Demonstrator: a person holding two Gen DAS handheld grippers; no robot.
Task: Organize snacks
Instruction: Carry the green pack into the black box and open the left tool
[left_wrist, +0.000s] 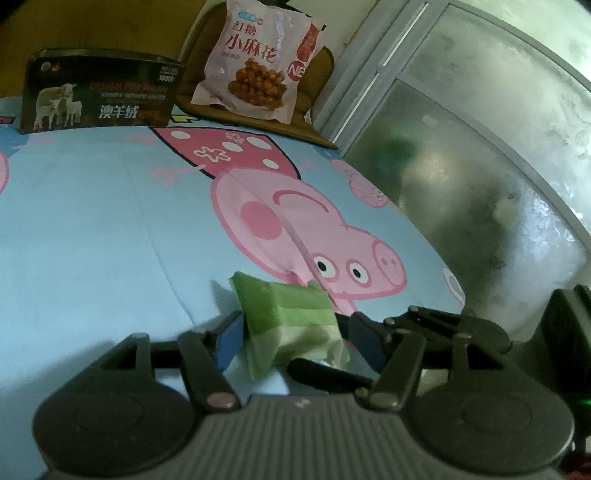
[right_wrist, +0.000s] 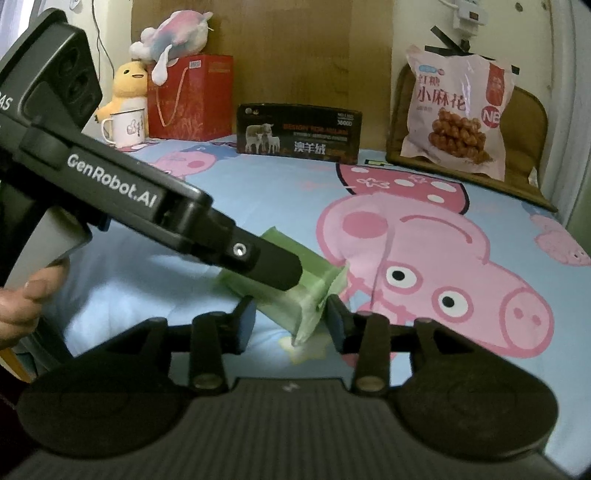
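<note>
A green snack packet (left_wrist: 291, 325) lies on the blue cartoon-pig bed sheet (left_wrist: 92, 229). My left gripper (left_wrist: 293, 339) has its blue-padded jaws on either side of the packet, touching or nearly touching it. In the right wrist view the packet (right_wrist: 295, 295) sits between my right gripper's (right_wrist: 291, 319) open jaws, with the left gripper's finger (right_wrist: 266, 264) lying over it. A pink bag of fried dough twists (left_wrist: 258, 62) leans on a brown cushion at the back and also shows in the right wrist view (right_wrist: 458, 110).
A dark box with sheep printed on it (left_wrist: 99, 96) stands at the back of the bed (right_wrist: 299, 133). A red gift bag (right_wrist: 188, 96), a white mug (right_wrist: 125, 125) and plush toys (right_wrist: 125, 88) sit at the back left. A frosted glass door (left_wrist: 480, 147) is on the right.
</note>
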